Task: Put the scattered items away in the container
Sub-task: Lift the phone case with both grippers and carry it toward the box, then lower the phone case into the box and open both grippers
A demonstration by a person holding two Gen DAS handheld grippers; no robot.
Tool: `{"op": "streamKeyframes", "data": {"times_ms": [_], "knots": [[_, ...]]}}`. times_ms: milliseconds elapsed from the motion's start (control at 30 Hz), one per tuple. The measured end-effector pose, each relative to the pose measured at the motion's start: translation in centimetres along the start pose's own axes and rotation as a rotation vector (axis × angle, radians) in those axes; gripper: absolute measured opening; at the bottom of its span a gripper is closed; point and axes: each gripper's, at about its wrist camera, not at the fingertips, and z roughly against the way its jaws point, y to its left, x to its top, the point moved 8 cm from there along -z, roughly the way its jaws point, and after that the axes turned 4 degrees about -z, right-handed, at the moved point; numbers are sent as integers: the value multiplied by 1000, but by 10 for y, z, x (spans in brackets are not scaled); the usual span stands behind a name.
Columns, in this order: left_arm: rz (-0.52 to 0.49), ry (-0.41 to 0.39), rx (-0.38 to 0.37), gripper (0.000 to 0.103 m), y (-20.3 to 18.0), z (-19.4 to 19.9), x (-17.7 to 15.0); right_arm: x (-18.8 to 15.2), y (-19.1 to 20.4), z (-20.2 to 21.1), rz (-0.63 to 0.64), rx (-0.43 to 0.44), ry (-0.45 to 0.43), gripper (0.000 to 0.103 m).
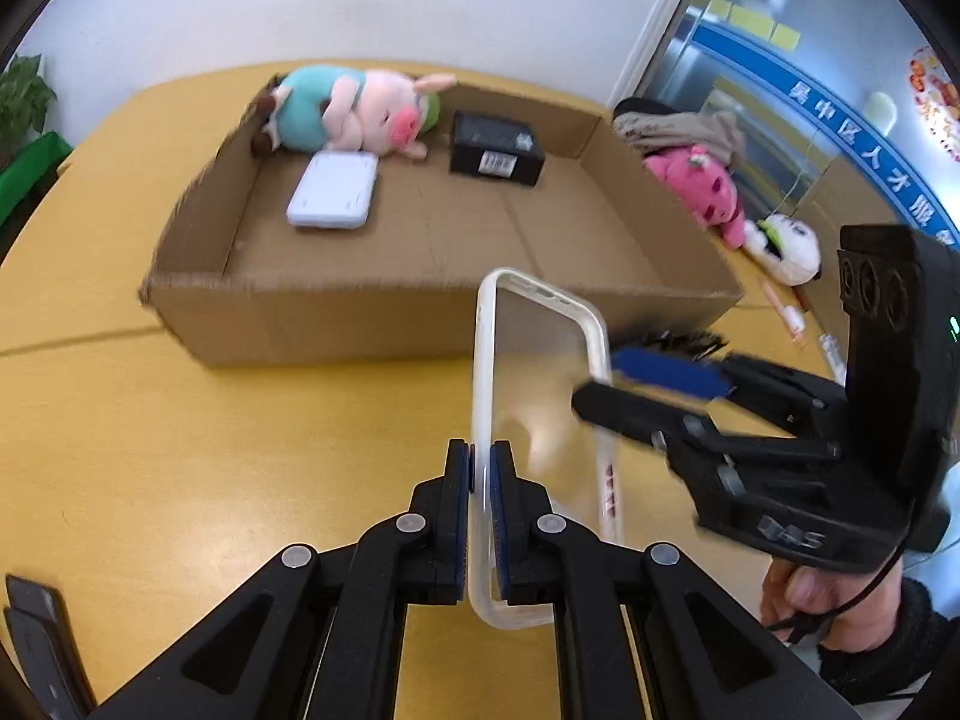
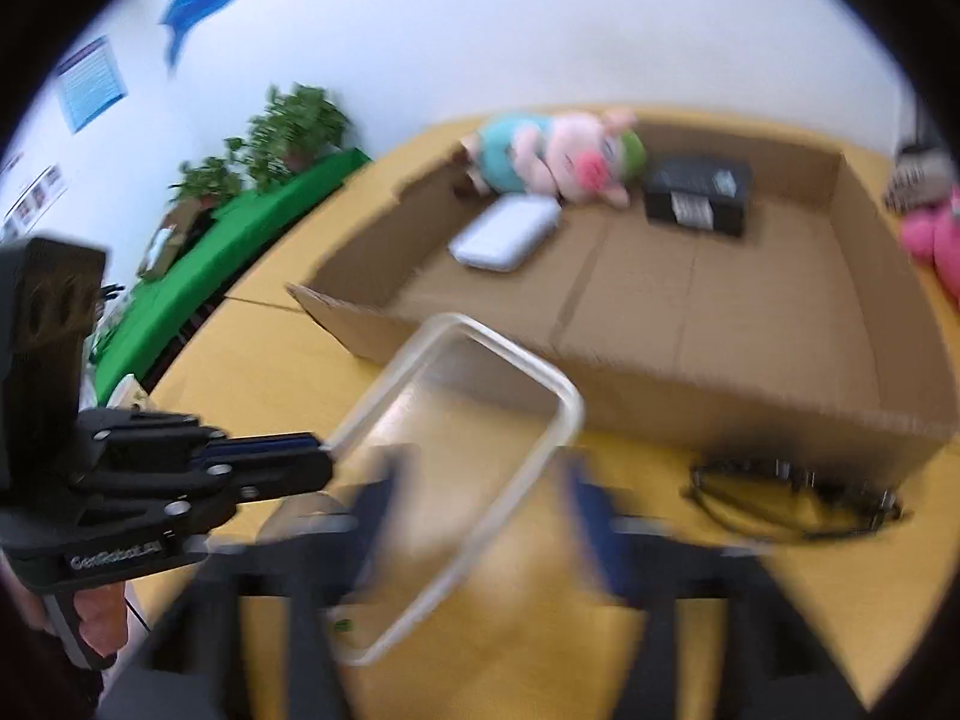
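Observation:
My left gripper [image 1: 480,468] is shut on the long edge of a clear phone case [image 1: 540,420], holding it on edge above the yellow table, in front of the cardboard box [image 1: 420,318]. My right gripper [image 1: 606,384] is open, its jaws standing either side of the case's right rim. In the blurred right wrist view the case [image 2: 456,468] sits between my open right gripper's [image 2: 480,510] fingers, with the left gripper [image 2: 312,462] at its left edge. The box [image 2: 720,408] holds a plush pig [image 1: 360,108], a white device [image 1: 333,192] and a black box [image 1: 495,147].
A black cable [image 2: 792,492] lies on the table in front of the box's right corner. A pink plush [image 1: 702,192] and a white plush [image 1: 786,246] lie right of the box. Dark phones [image 1: 30,630] sit at the near left. Plants [image 2: 288,132] stand beyond the table.

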Motion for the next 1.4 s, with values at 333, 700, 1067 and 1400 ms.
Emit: {"op": "streamKeyframes", "data": {"times_ms": [333, 700, 1067, 1400], "knots": [[147, 90, -8, 6, 20, -33, -48, -27, -14, -53, 12, -116, 136, 67], [160, 62, -49, 6, 17, -33, -55, -28, -11, -44, 48, -147, 105, 12], [96, -118, -67, 6, 2, 31, -8, 44, 23, 33, 85, -104, -105, 10], [11, -217, -71, 6, -1, 55, 73, 122, 21, 63, 101, -102, -236, 10]]}}
